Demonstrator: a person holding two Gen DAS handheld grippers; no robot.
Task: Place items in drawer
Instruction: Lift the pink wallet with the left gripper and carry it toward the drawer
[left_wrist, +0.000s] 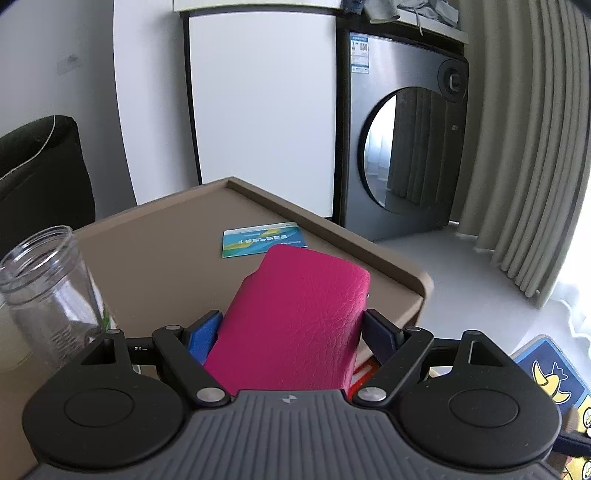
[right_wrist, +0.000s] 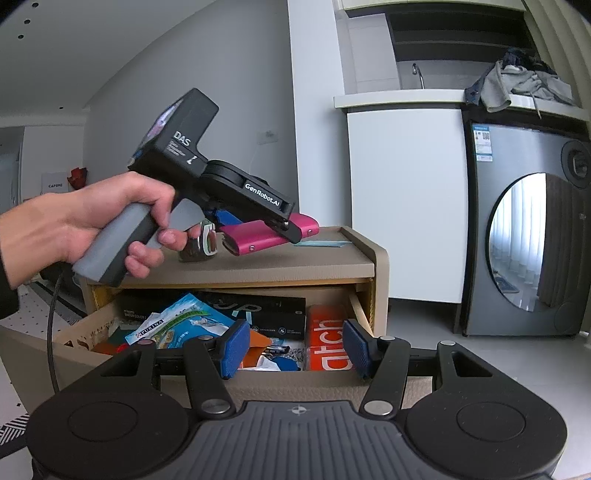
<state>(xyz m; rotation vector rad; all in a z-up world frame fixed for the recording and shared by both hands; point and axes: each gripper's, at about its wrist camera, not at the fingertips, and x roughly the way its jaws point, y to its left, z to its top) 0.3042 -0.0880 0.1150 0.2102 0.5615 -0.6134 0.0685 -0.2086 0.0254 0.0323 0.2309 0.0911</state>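
Two blue pads of the left gripper (left_wrist: 293, 334) pinch a pink leather wallet (left_wrist: 295, 325) across its width, holding it lifted and tilted above the top of a beige cabinet (left_wrist: 166, 243). By its grain, the wallet looks light, soft-skinned yet fairly stiff, so a mid-body hold seems sound; its rounded flap might slip if pressure eases. Beyond it a blue-green card (left_wrist: 264, 240) lies flat on the cabinet top, thin enough to be awkward to pick up except at an edge, and a clear glass jar (left_wrist: 48, 291), fragile, stands close on the left. A raised lip rims the top. In the right wrist view, the right gripper (right_wrist: 291, 349) stands spread and empty before the open drawer (right_wrist: 207, 332), which sits pulled out below the top and is crowded with a Purina pouch (right_wrist: 173, 325), a black box (right_wrist: 269, 314) and an orange box (right_wrist: 325, 343). Open room there looks scant, best toward the front middle. The person's hand (right_wrist: 92, 225) holds the left gripper with the wallet just above the top.
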